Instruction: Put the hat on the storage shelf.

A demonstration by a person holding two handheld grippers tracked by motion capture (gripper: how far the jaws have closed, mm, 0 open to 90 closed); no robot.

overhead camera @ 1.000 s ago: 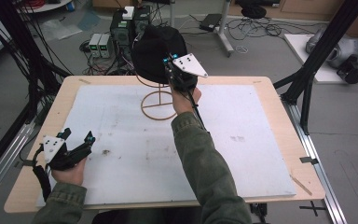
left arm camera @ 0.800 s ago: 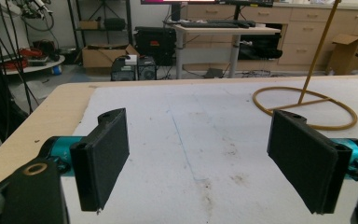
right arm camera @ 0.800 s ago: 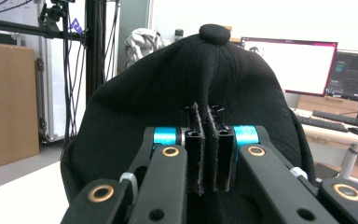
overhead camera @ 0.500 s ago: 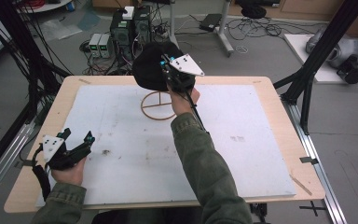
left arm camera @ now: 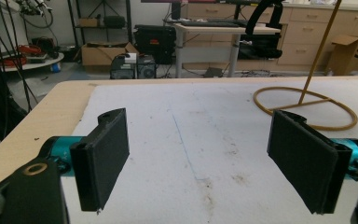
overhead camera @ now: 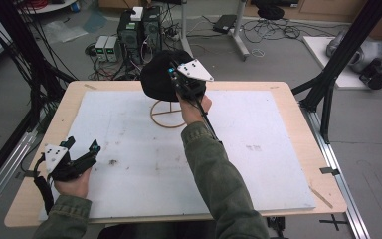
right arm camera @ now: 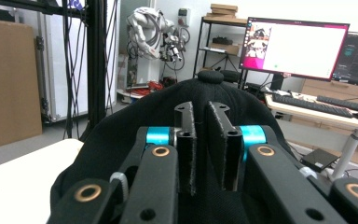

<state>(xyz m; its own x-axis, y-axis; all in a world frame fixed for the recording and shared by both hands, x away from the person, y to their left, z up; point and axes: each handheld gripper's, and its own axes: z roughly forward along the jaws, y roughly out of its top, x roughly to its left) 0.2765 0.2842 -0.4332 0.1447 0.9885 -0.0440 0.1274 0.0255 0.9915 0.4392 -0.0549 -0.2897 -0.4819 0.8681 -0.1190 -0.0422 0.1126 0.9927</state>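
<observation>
Gripping one black cap [overhead camera: 160, 75], right gripper [overhead camera: 181, 85], one wire stand [overhead camera: 169, 113], left gripper [overhead camera: 82, 155] gaping.

floor: grey, cables [overhead camera: 273, 30] strewn behind your table
frame: black struts [overhead camera: 338, 64] either side
desk: monitor [right arm camera: 292, 46] lit, keyboard [right arm camera: 307, 103] on it
rear: wooden cabinets [left arm camera: 303, 32]

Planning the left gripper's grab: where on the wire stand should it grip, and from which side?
Grip the stand's slanted upright rod just above the ring base, coming in from the person's left. The ring lies flat on the table, too low for the open left gripper; the cap and right gripper occupy the top.
</observation>
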